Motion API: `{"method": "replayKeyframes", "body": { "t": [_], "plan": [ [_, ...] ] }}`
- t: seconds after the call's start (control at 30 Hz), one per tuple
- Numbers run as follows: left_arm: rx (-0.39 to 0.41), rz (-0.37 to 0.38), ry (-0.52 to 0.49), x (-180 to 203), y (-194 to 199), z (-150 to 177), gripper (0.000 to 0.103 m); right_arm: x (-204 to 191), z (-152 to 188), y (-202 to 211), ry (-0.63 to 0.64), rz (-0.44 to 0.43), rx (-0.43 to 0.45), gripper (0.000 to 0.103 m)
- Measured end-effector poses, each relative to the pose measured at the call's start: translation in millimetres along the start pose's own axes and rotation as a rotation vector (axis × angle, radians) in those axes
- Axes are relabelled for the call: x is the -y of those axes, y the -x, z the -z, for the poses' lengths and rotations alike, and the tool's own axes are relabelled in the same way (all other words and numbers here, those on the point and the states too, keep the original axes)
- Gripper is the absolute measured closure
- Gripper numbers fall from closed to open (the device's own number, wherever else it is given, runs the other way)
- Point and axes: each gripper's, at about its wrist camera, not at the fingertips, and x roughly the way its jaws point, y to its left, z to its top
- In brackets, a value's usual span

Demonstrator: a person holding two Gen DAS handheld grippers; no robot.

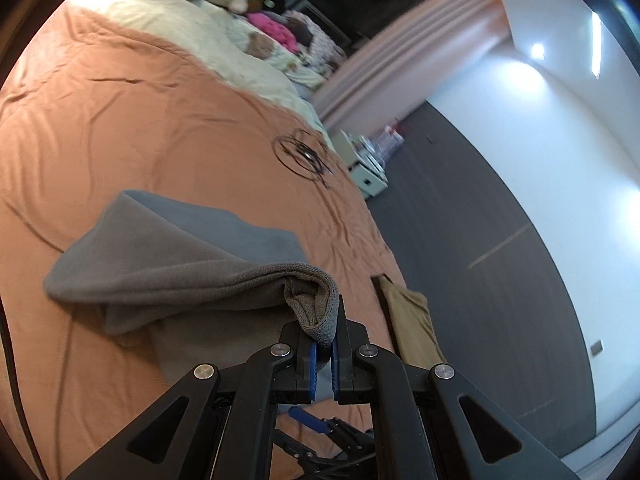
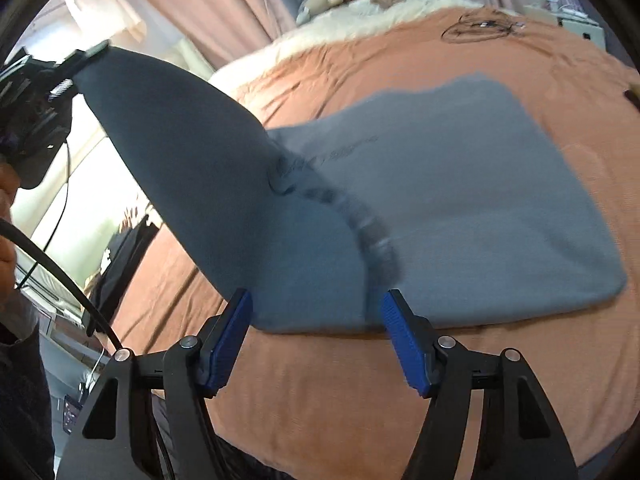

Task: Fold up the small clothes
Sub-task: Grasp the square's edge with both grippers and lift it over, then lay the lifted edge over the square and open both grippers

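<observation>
A grey knit garment (image 1: pixel 172 256) lies on the orange bedspread (image 1: pixel 120 120). My left gripper (image 1: pixel 324 332) is shut on its ribbed edge and holds that corner up off the bed. In the right wrist view the garment (image 2: pixel 460 208) is spread flat, with one flap drawn up and left to the left gripper (image 2: pixel 60 68). My right gripper (image 2: pixel 316 304) stands open at the garment's near edge. The cloth lies between its blue pads (image 2: pixel 404 336), which do not press on it.
A coil of black cable (image 1: pixel 304 152) lies further up the bed, with a cream blanket (image 1: pixel 180 28) and a pile of clothes beyond it. A tan cloth (image 1: pixel 412 320) hangs at the bed's right edge above dark floor (image 1: pixel 480 240). A person's hand (image 2: pixel 8 216) shows at left.
</observation>
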Motion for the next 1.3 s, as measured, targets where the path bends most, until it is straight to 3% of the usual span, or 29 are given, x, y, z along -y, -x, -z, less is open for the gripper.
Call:
{"method": "replayKeyframes", "body": {
  "t": [0.47, 0.57, 0.63, 0.7, 0.73, 0.9, 1.1, 1.23, 1.3],
  "plan": [
    [-0.214, 0.058, -0.117, 61.5, -109.8, 37.8, 0.099, 50.3, 14.3, 72.1, -0.103, 0.087, 0.046, 0.037],
    [-0.274, 0.026, -0.163, 72.0, -137.1, 49.4, 0.097, 54.8, 17.7, 81.3, -0.127, 0.118, 0.045, 0.037],
    [-0.314, -0.024, -0.209, 78.0, -150.0, 59.2, 0.079, 60.6, 19.3, 90.7, -0.149, 0.123, 0.046, 0.037],
    [-0.327, -0.010, -0.222, 79.3, -151.2, 66.3, 0.047, 66.4, 18.8, 96.1, -0.169, 0.124, 0.039, 0.037],
    [-0.315, -0.013, -0.224, 78.0, -146.8, 68.3, 0.044, 68.1, 17.9, 97.6, -0.169, 0.129, 0.037, 0.037],
    [-0.291, -0.074, -0.204, 54.9, -122.2, 73.0, 0.044, 56.0, 7.0, 97.6, -0.084, 0.140, 0.011, 0.037],
    [-0.264, -0.225, -0.149, 2.9, -100.9, 78.9, 0.044, 42.5, -18.1, 79.5, 0.053, 0.211, -0.054, 0.038],
    [-0.279, -0.295, -0.072, -39.6, -93.8, 87.9, 0.044, 38.5, -34.0, 57.6, 0.141, 0.268, -0.140, 0.059],
    [-0.284, -0.324, -0.041, -56.7, -93.0, 93.1, 0.044, 32.0, -42.7, 44.2, 0.189, 0.308, -0.180, 0.061]
  ]
}}
